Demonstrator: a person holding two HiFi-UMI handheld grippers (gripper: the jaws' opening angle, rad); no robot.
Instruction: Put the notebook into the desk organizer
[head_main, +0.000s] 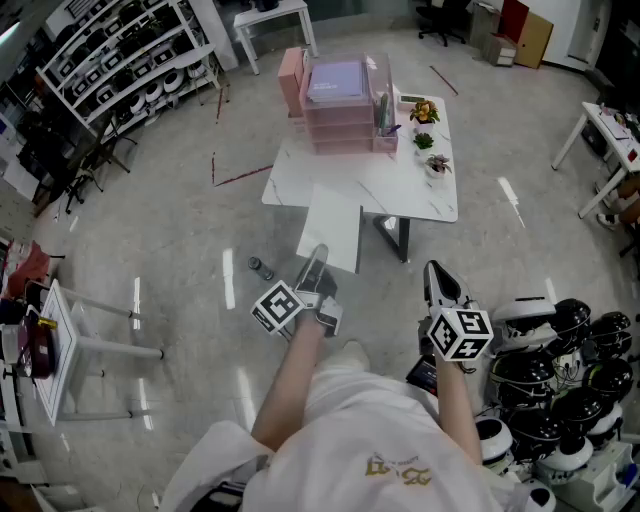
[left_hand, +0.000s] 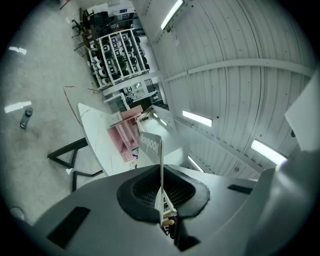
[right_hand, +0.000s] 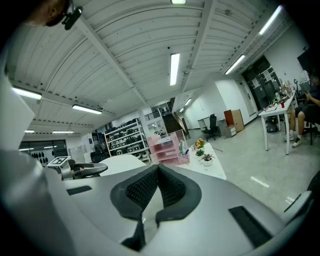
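Over the 6 o'clock edge of the counter (head_main: 400, 190), the left tool (head_main: 318, 258) is clamped on the white notebook (head_main: 332, 225), well apart from the pink desk organizer (head_main: 340, 105) at 12 o'clock. Right tool (head_main: 433, 270), at 4 o'clock, has its jaws pressed together on nothing.

The left gripper (left_hand: 161, 207) clamps the thin notebook (left_hand: 153, 155) edge-on; beyond it the pink desk organizer (left_hand: 125, 139) stands on a white table (left_hand: 97, 137).

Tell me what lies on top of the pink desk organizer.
A lilac book lies flat on the pink desk organizer. Its lower trays are covered from this angle; their contents cannot be seen.
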